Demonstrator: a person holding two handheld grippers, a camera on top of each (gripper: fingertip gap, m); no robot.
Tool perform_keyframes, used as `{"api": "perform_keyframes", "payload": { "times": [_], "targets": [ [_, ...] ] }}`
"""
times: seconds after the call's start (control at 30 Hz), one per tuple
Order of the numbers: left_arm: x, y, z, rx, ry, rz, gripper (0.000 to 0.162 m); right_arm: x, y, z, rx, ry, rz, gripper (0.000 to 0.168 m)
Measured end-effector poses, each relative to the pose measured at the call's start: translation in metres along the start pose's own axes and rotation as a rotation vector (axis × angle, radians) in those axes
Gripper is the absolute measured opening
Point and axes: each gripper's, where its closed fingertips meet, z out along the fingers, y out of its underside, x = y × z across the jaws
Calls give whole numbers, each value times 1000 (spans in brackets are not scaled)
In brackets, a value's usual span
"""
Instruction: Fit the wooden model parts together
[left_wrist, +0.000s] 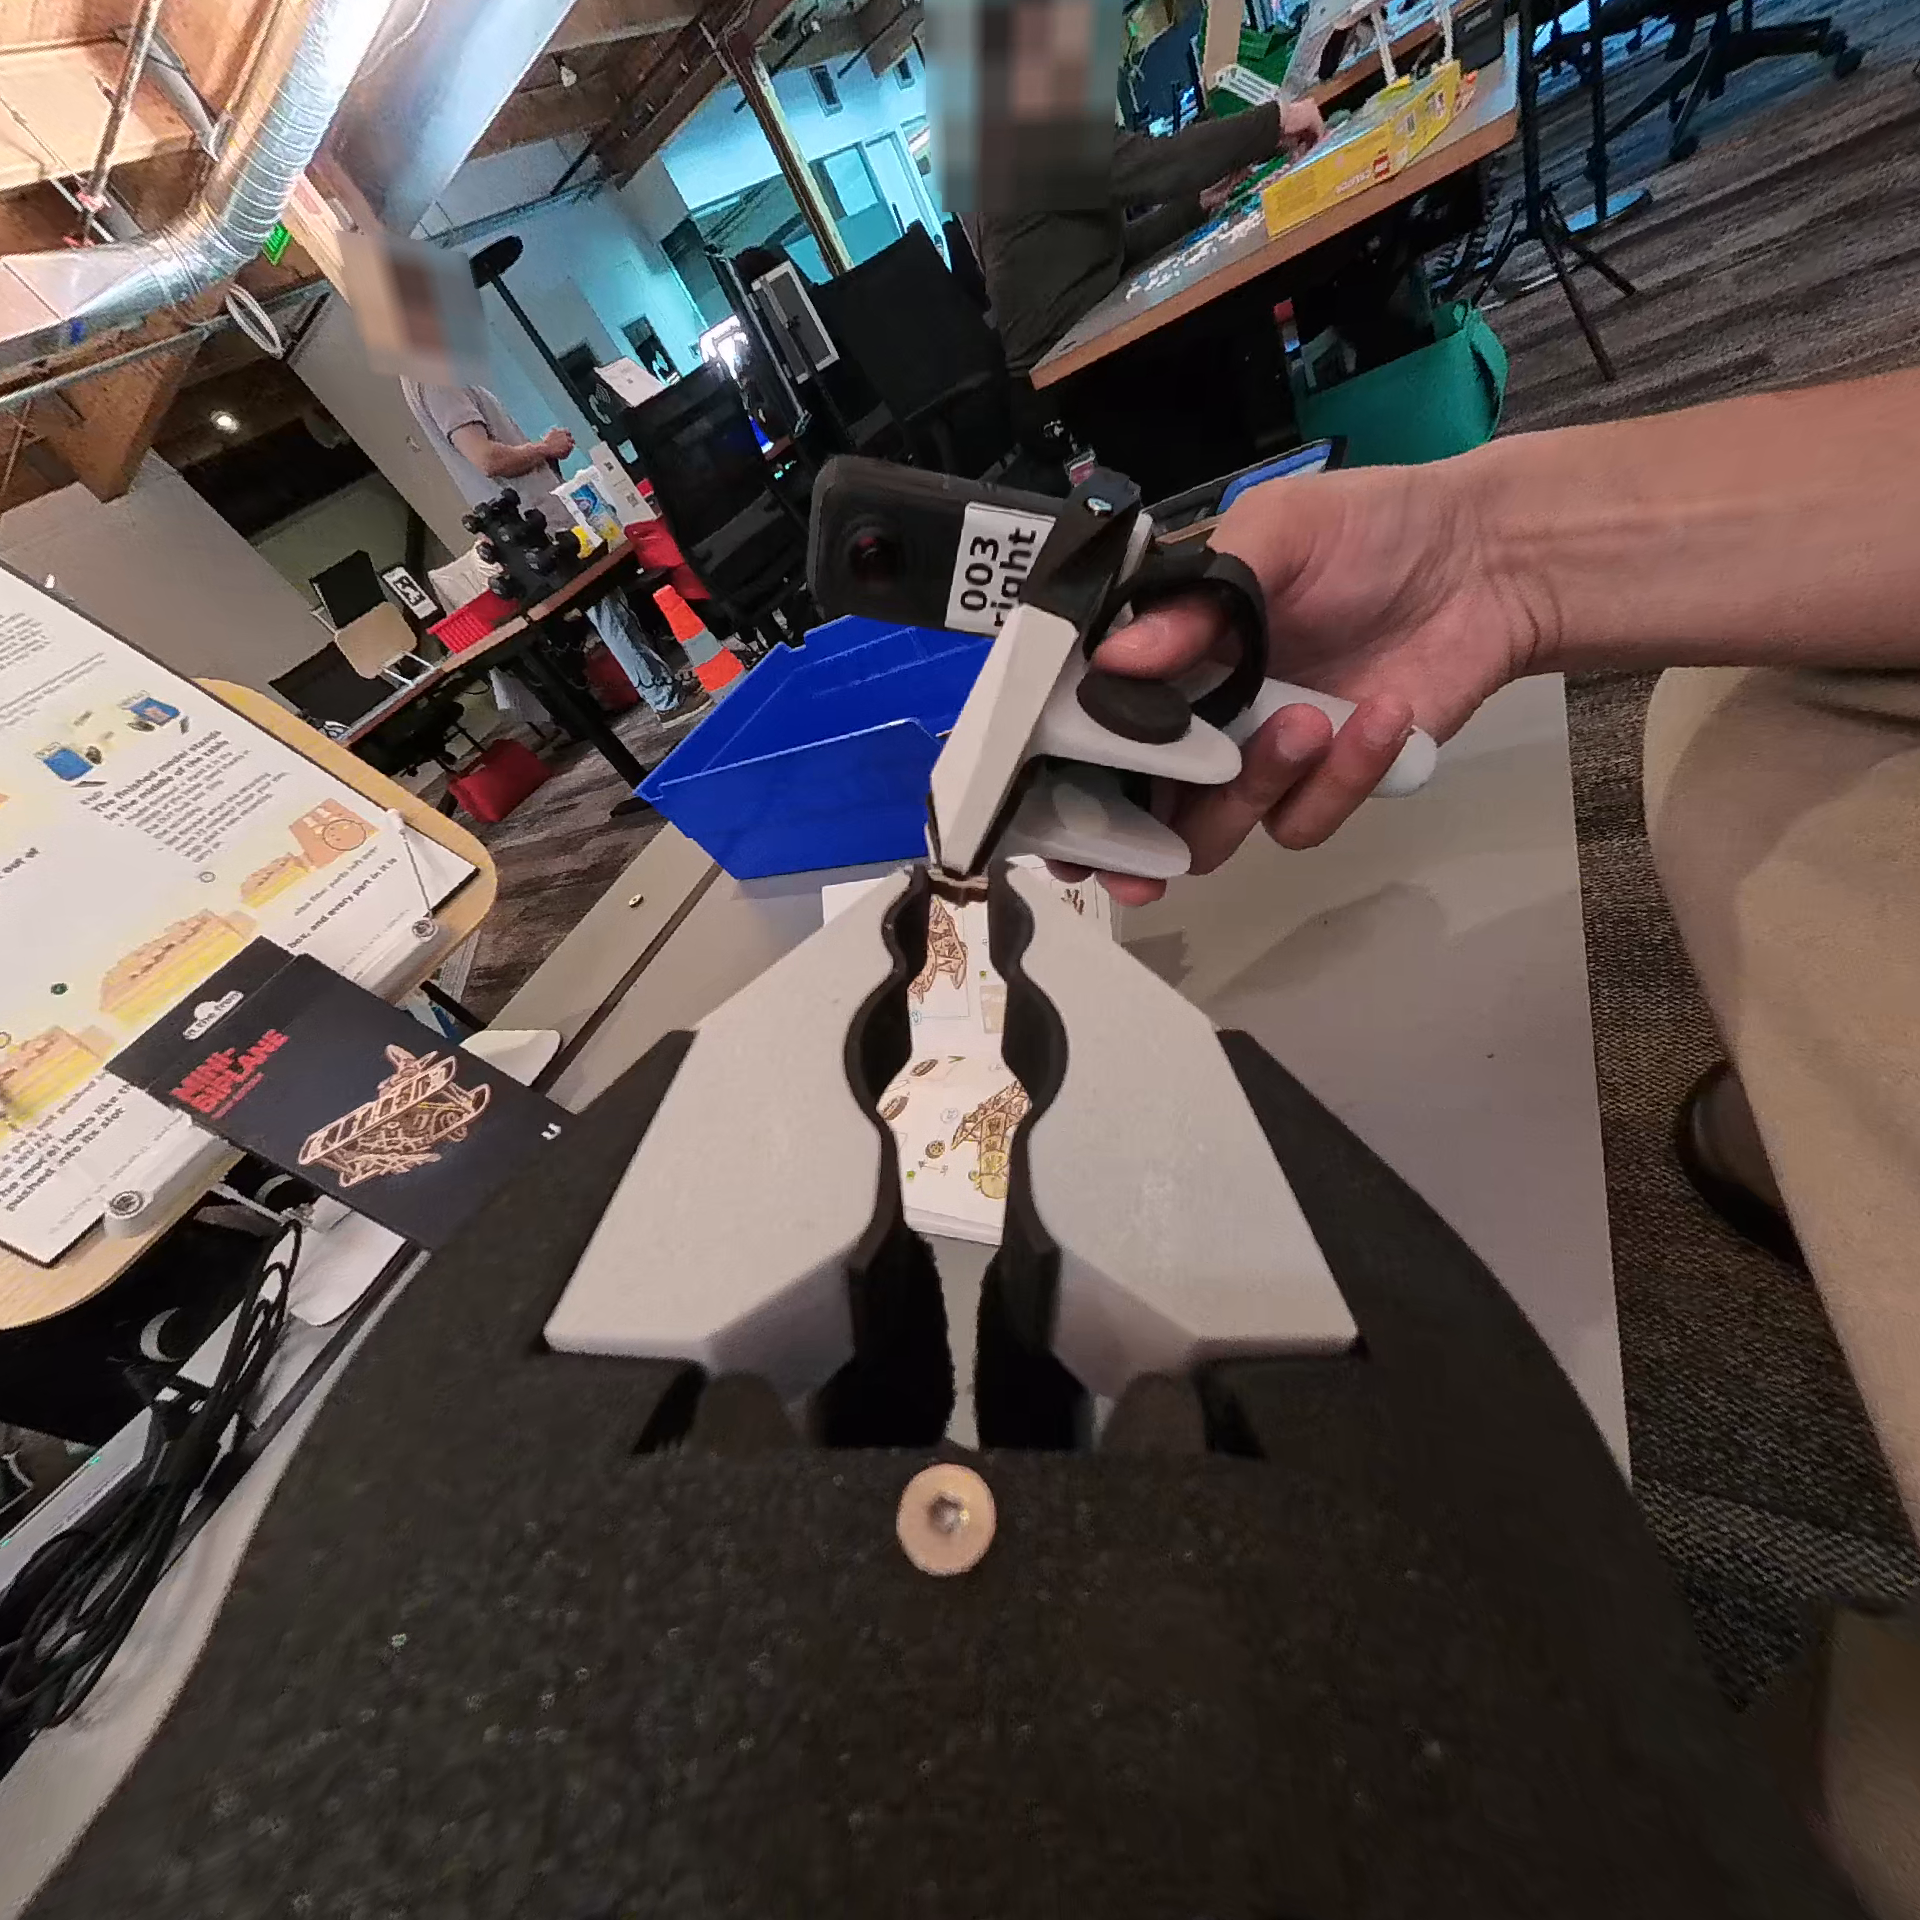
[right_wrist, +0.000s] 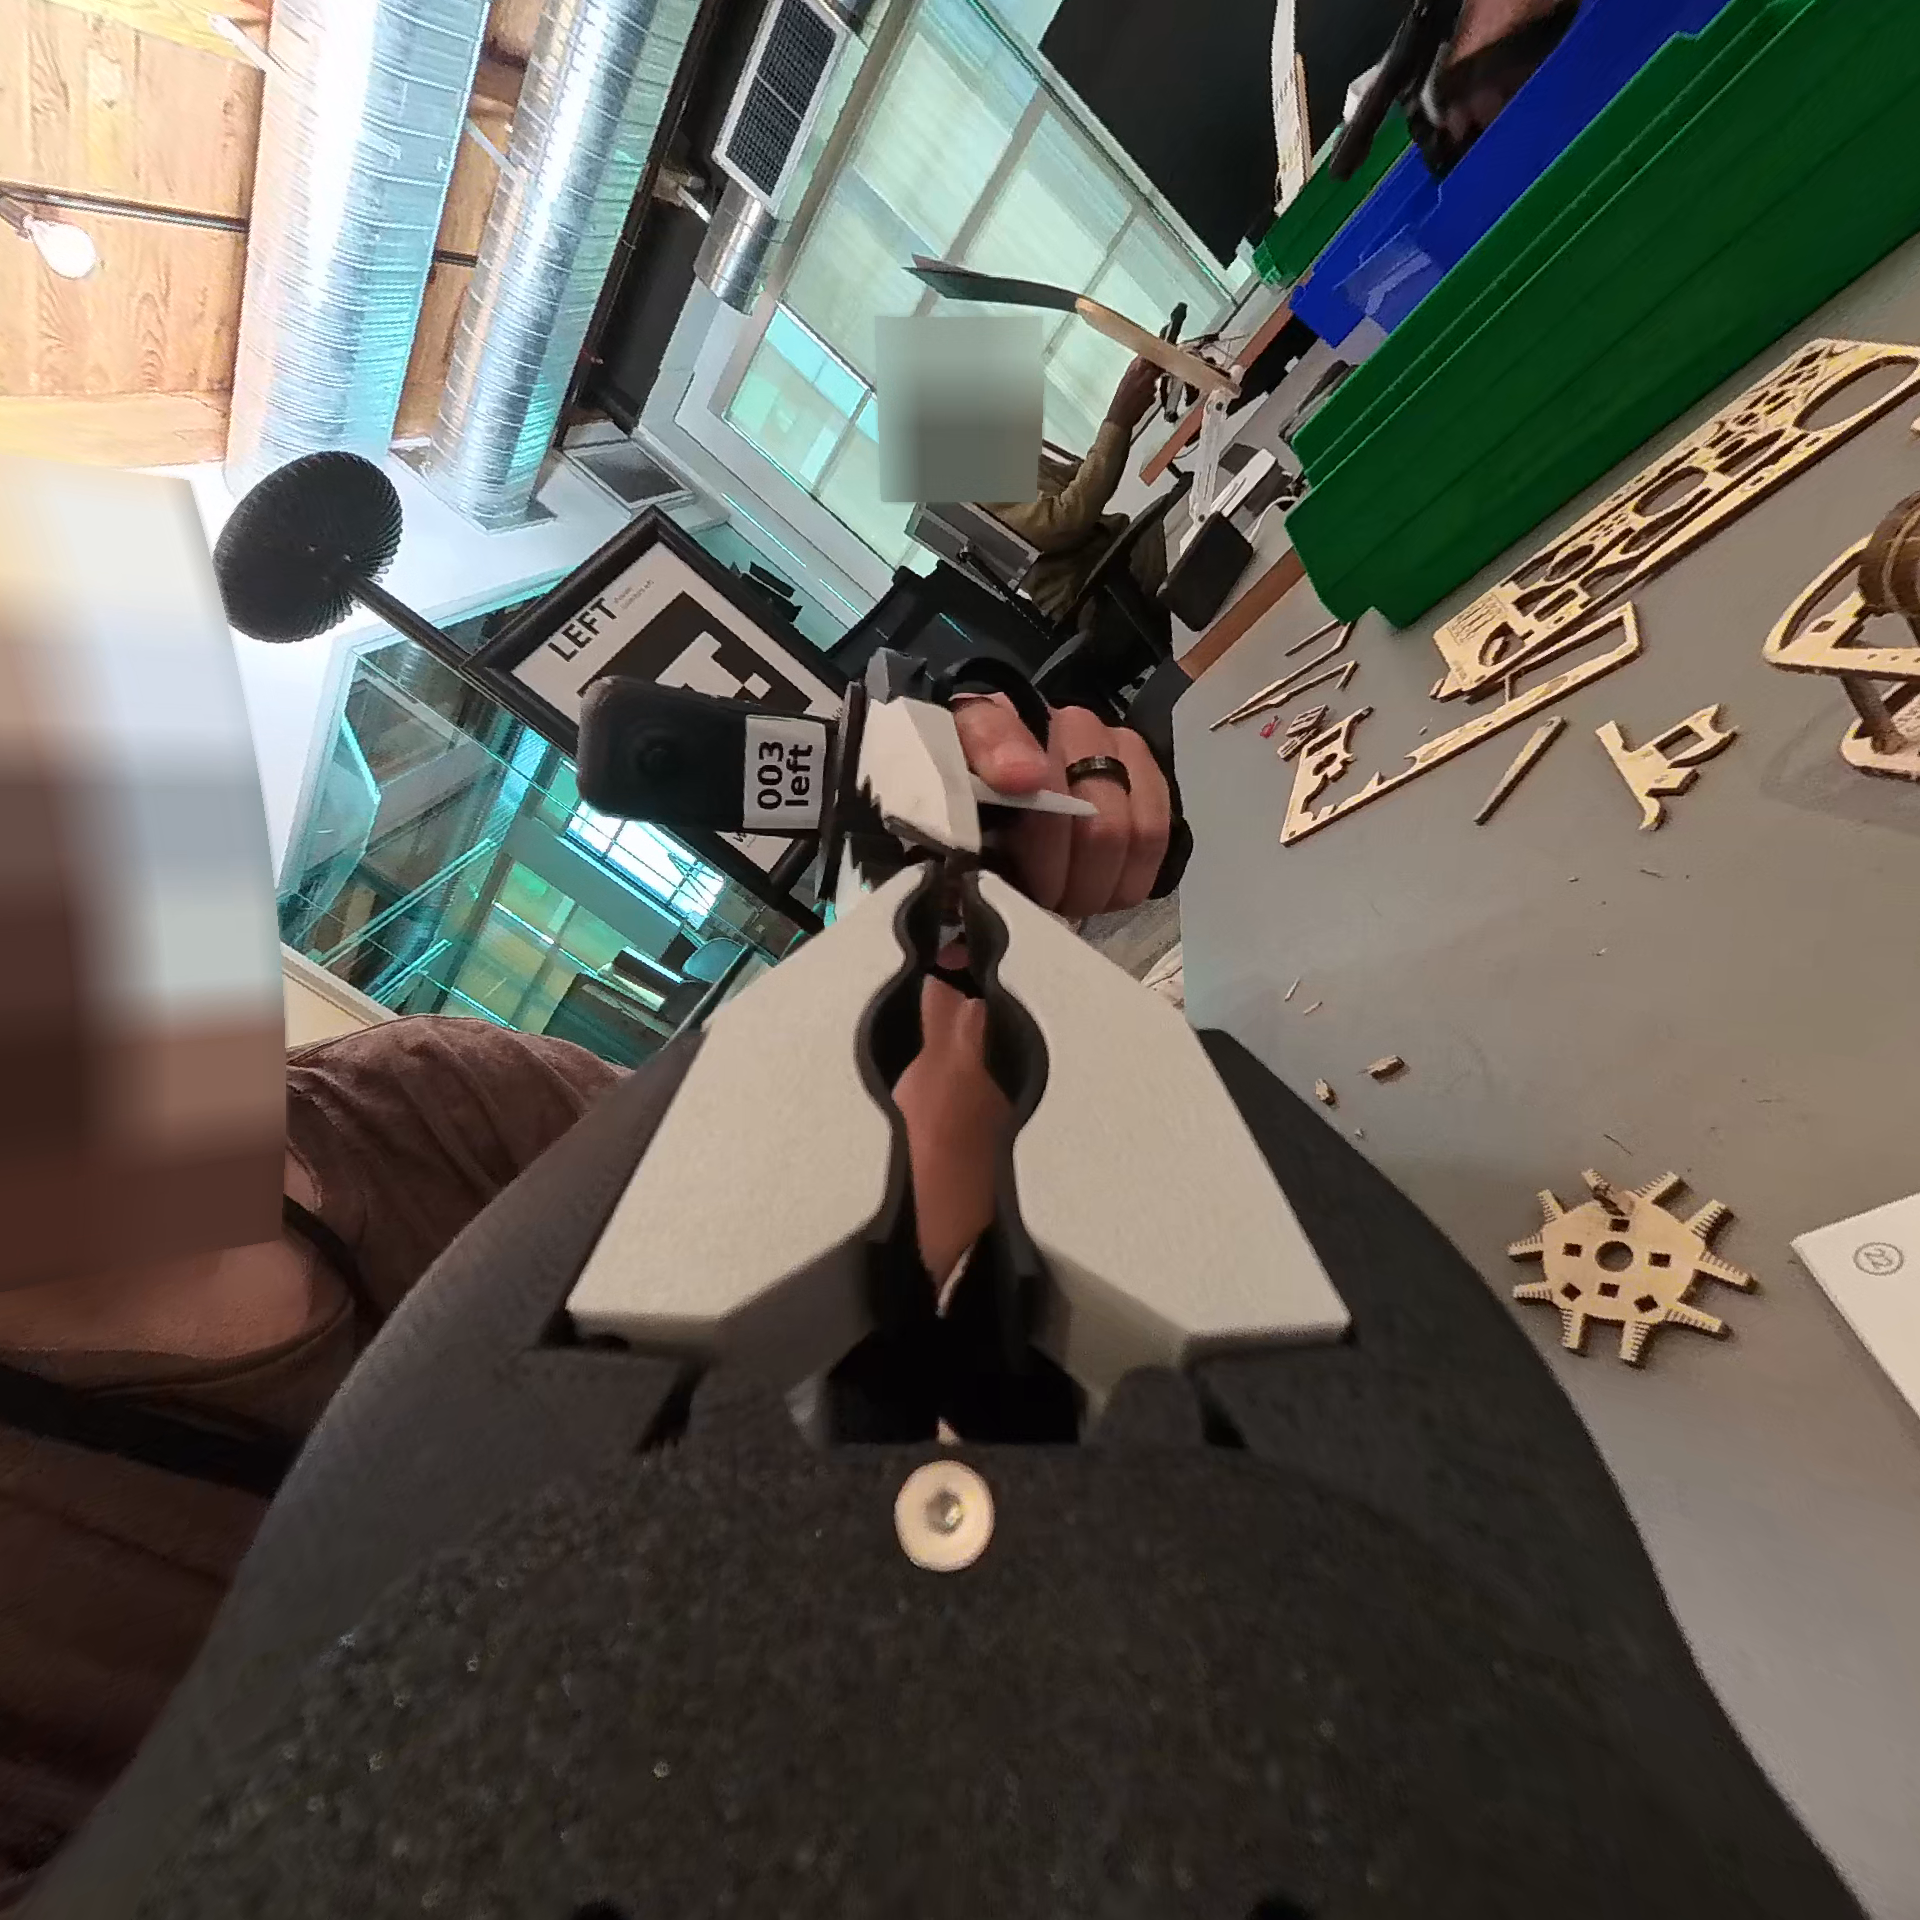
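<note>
Left wrist view: both tongs (left_wrist: 956, 883) pinch one small wooden part (left_wrist: 961, 886) near a blue bin (left_wrist: 821, 769).

A grey tabletop (right_wrist: 1507, 935) carried loose wooden model parts. A toothed wooden gear (right_wrist: 1629, 1270) lay near a white sheet (right_wrist: 1870, 1299) at the edge of the right wrist view. Farther along lay a cut-out wooden fret (right_wrist: 1662, 520), several wooden strips (right_wrist: 1382, 769) and small wood chips (right_wrist: 1382, 1067). Green bins (right_wrist: 1558, 343) and a blue bin (right_wrist: 1382, 249) stood along the far edge. In the left wrist view, an instruction sheet (left_wrist: 956, 1122) lay flat near another blue bin (left_wrist: 810, 769).
</note>
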Motion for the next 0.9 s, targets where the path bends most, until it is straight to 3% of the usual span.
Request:
{"api": "perform_keyframes", "payload": {
  "times": [0.3, 0.5, 0.7, 0.9],
  "targets": [
    [3, 0, 0, -2, 22, -6, 9, 0, 1, 0, -12, 9, -3, 1],
    [3, 3, 7, -23, 0, -2, 9, 3, -1, -9, -13, 126, -104, 0],
    [-12, -1, 7, -24, -108, 20, 8, -7, -38, -49, 227, 224, -194, 0],
    [-20, -9, 7, 15, -146, 7, 8, -7, -46, -48, 334, 217, -228, 0]
  ]
}}
